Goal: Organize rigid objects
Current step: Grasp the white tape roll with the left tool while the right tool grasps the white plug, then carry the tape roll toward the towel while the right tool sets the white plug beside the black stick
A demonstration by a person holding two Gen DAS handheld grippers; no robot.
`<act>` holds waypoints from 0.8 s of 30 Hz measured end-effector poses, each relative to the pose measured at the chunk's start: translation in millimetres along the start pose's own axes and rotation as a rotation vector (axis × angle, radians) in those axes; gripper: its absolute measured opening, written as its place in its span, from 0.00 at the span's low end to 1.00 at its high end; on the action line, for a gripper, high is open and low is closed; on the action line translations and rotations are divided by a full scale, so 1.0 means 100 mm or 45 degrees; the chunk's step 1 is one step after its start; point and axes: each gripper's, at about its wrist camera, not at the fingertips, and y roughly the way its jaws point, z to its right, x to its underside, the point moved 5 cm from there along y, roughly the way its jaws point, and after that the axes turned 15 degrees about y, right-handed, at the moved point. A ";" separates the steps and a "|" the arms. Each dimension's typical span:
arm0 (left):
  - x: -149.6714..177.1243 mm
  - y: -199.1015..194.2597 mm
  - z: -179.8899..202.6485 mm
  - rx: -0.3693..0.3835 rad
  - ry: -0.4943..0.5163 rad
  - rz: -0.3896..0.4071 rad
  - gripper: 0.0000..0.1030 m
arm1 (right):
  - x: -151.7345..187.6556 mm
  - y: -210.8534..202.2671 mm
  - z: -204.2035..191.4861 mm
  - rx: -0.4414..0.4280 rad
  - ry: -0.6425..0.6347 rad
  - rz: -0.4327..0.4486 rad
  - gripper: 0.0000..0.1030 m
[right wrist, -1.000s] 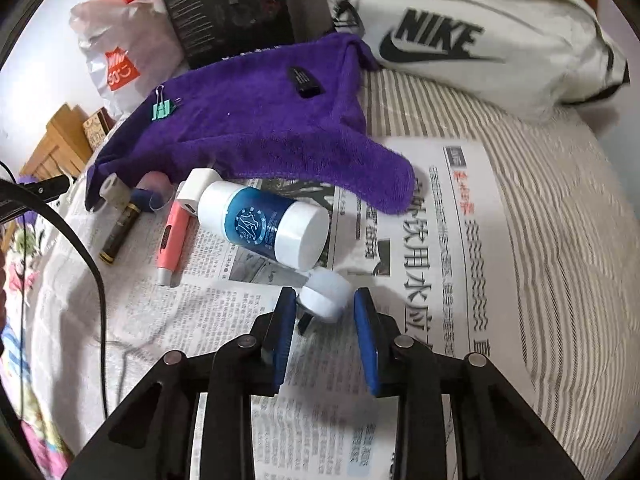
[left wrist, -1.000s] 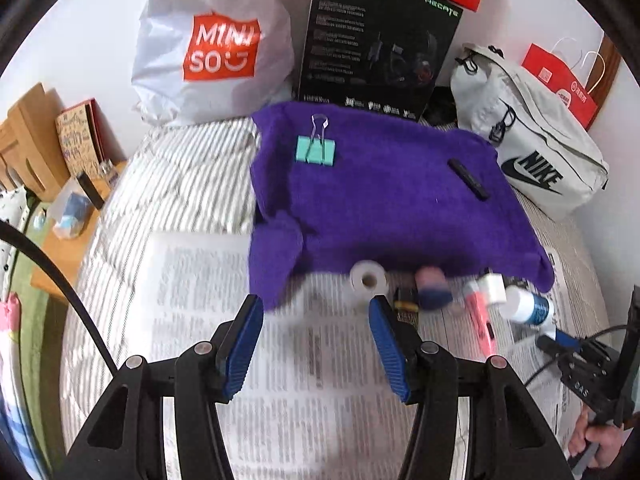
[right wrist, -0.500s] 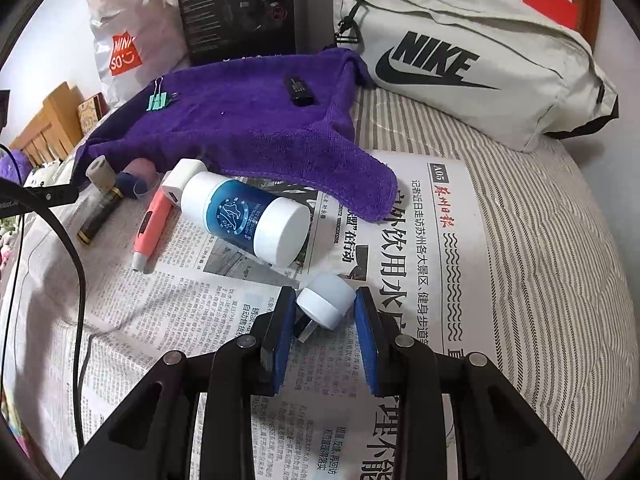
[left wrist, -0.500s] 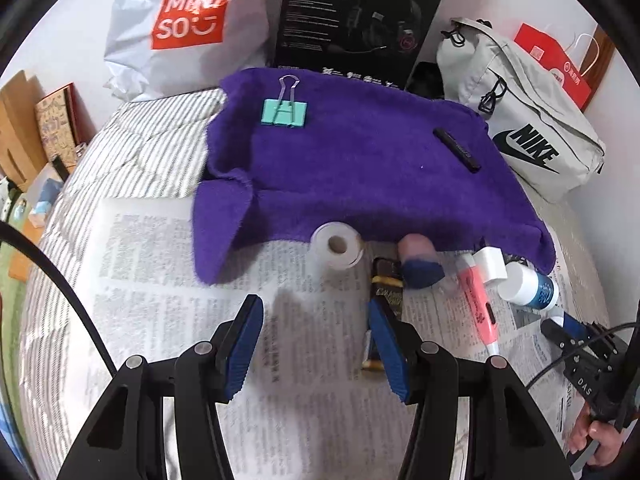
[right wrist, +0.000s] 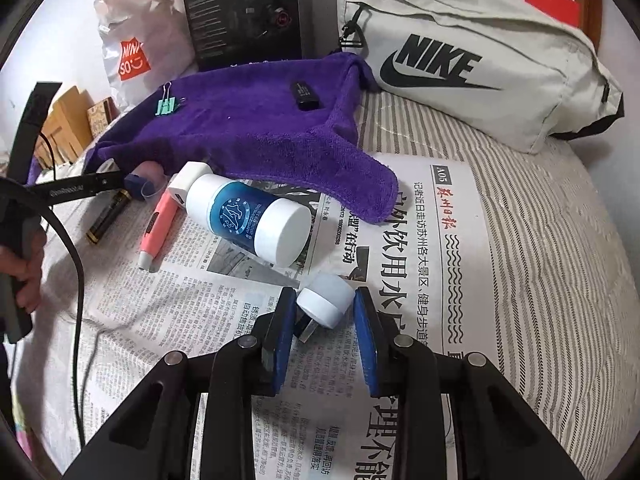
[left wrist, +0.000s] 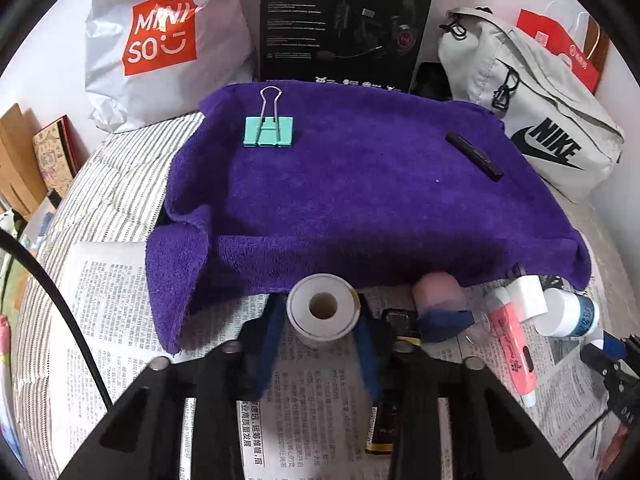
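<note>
On the newspaper (left wrist: 120,320), just below the purple towel (left wrist: 360,200), my left gripper (left wrist: 320,314) has a white tape roll (left wrist: 298,314) between its closing jaws, and both pads touch the roll's sides. My right gripper (right wrist: 324,300) is shut on a small white plug (right wrist: 328,302) held just over the paper. A white bottle with a blue label (right wrist: 248,216) lies beside it. A pink pen (right wrist: 160,220), a black and gold battery (right wrist: 108,216) and a pink and blue piece (right wrist: 140,182) lie further left. On the towel rest a teal binder clip (left wrist: 269,136) and a black stick (left wrist: 474,156).
Behind the towel stand a white Miniso bag (left wrist: 160,40), a black box (left wrist: 344,20), a grey Nike bag (left wrist: 540,120) and a red paper bag (left wrist: 560,52). A striped bedcover (right wrist: 540,260) lies under the newspaper. A person's hand (right wrist: 24,268) and a black cable (right wrist: 76,264) sit at the left.
My left gripper moved forward and down to the tape roll, and its jaws closed in from wide apart. The right gripper stayed put with the white plug.
</note>
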 end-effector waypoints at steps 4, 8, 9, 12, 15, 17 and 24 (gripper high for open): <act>0.05 -0.07 -0.07 0.024 -0.013 0.005 0.27 | -0.03 -0.02 0.03 -0.029 0.039 -0.033 0.29; 0.15 -0.18 -0.15 0.025 -0.024 0.004 0.27 | -0.01 -0.06 0.01 -0.013 0.025 -0.040 0.29; 0.17 -0.21 -0.18 0.025 -0.029 0.007 0.27 | -0.01 -0.07 0.01 -0.012 0.023 -0.041 0.29; 0.22 -0.26 -0.25 0.068 -0.070 0.013 0.27 | -0.03 -0.13 -0.01 -0.016 0.020 -0.038 0.29; 0.25 -0.32 -0.32 0.136 -0.124 0.034 0.27 | -0.07 -0.19 -0.04 -0.021 0.014 -0.027 0.29; 0.26 -0.38 -0.34 0.141 -0.130 0.043 0.27 | -0.11 -0.24 -0.07 -0.031 0.008 -0.019 0.29; 0.24 -0.52 -0.36 0.126 -0.114 0.059 0.27 | -0.22 -0.37 -0.15 -0.050 -0.004 0.011 0.29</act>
